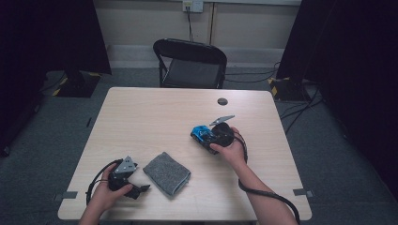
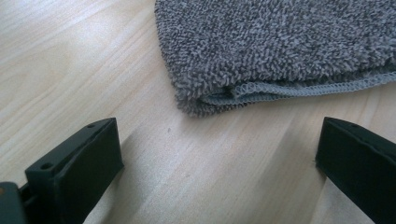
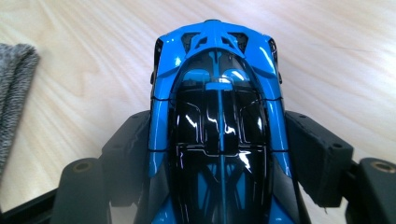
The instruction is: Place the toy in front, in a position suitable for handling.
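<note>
- Right gripper (image 3: 219, 154): jaws clamped on both flanks of a glossy blue-and-black toy sports car (image 3: 217, 116), car's far end sticking out past the jaw tips.
- High view: right gripper (image 1: 210, 137) and car (image 1: 202, 133) sit right of table centre, held by the right hand (image 1: 231, 145); can't tell if the car touches the top.
- Left gripper (image 2: 219, 154): jaws wide, nothing between them but bare wood.
- Folded grey terry cloth (image 2: 280, 51) lies just beyond the left jaw tips, not touching.
- High view: left gripper (image 1: 141, 189) near-left on the light wooden table (image 1: 155, 112), cloth (image 1: 167, 173) just to its right.
- Cloth and car well apart.
- Black folding chair (image 1: 192, 63) beyond the far edge.
</note>
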`<state>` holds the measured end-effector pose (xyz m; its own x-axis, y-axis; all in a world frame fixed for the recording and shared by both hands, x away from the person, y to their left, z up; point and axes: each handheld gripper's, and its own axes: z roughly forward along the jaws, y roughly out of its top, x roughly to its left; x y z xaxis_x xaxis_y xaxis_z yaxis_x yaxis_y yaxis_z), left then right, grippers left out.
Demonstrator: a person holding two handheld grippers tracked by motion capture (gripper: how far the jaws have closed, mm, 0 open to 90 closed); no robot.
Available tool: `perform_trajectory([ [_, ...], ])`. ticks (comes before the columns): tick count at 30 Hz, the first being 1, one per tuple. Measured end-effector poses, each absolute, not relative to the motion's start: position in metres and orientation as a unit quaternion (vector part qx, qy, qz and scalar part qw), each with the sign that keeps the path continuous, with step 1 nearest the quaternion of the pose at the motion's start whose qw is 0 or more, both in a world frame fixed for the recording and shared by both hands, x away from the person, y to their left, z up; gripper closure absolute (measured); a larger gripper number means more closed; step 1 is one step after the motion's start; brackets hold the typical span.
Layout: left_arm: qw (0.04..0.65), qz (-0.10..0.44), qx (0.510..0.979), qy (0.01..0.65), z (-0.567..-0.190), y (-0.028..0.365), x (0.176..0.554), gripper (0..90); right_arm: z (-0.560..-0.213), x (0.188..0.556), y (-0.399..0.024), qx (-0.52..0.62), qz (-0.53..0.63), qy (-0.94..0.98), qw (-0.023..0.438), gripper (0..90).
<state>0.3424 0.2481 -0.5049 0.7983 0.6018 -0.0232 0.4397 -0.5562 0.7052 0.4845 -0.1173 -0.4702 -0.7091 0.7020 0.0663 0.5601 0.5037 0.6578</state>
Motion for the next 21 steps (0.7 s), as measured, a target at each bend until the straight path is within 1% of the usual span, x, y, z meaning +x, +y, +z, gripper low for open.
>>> perform_trajectory([
  [7, 0.365, 0.111, 0.875, 0.298, -0.505, 0.248, 0.342, 0.0, -0.476, 0.477, -0.106, 0.354, 0.334, 0.868, 0.103, 28.2],
  [21, 0.365, 0.111, 0.875, 0.297, -0.505, 0.248, 0.342, 0.0, -0.484, 0.472, -0.105, 0.344, 0.329, 0.874, 0.103, 28.2],
])
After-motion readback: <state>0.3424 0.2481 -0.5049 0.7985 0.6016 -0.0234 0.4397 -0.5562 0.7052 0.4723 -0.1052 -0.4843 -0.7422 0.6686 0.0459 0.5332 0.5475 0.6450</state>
